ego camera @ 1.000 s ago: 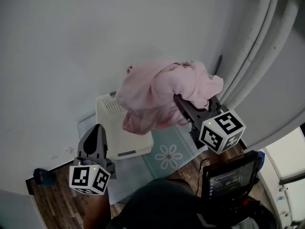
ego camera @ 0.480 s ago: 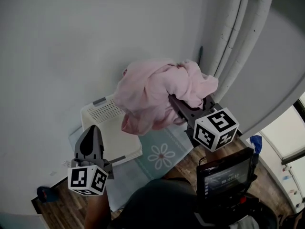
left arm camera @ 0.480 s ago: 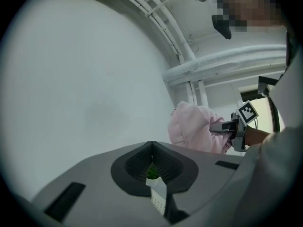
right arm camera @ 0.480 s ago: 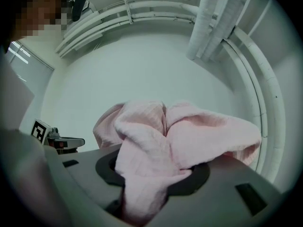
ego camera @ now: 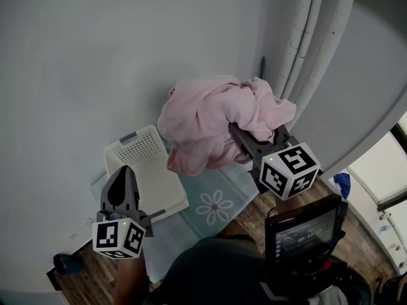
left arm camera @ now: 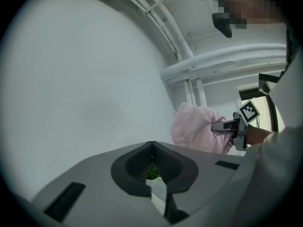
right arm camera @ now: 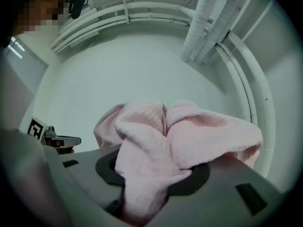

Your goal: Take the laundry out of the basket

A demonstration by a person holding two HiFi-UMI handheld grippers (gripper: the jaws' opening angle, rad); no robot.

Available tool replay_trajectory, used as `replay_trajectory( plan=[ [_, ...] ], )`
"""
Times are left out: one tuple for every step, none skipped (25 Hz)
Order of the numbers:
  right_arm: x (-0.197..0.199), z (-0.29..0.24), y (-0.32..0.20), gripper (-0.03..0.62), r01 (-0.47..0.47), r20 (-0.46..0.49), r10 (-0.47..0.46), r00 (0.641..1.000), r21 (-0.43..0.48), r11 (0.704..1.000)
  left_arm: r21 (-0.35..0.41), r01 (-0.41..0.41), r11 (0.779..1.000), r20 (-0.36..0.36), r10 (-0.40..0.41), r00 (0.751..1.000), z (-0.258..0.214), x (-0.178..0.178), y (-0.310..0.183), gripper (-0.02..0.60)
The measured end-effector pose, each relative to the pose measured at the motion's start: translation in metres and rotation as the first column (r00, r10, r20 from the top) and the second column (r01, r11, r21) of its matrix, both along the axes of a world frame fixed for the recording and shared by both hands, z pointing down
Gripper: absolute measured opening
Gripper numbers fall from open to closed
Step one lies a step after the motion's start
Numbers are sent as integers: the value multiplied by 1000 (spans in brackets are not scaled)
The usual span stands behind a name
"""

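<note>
While the right hand-held gripper [ego camera: 236, 134] clamps pink laundry [ego camera: 213, 116], the left hand-held gripper [ego camera: 124, 173] sits closed.

Soft, even daylight, brightest at the window [ego camera: 381, 180]; faint shadows. Gripper views bulge and darken at the edges, and pink laundry [right arm camera: 156, 145] blurs near the lens.

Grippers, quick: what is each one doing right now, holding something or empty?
Left gripper: fingers closed together, holding nothing.
Right gripper: fingers closed on the bunched pink cloth.
</note>
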State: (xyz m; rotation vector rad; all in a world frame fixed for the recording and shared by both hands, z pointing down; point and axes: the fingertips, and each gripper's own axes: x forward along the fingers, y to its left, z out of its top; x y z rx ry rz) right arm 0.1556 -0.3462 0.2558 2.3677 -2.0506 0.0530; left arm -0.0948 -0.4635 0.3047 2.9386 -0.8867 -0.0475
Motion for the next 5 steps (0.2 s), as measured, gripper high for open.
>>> replay_trajectory(
  plan=[
    [6,1,2,207,-1,1,1,1000,0,1000,0,0,1000,-6,0,1000,1,6,1,9],
    [12,3,5,207,-2,2,2,1000,0,1000,-1,0,1000,-9,0,1000,3,13,4,9],
    [20,4,8,207,-4,4,4,1000,-1,1000,-3,-2,1000,-9,2,1000,4,21,7,9],
    [28,5,11,207,-5,6,5,1000,-1,1000,-4,-6,1000,-9,6,1000,5,30,10,9],
    [35,6,15,207,-7,8,7,1000,-1,1000,-5,-10,1000,-8,10,1000,6,39,13,9]
  ],
)
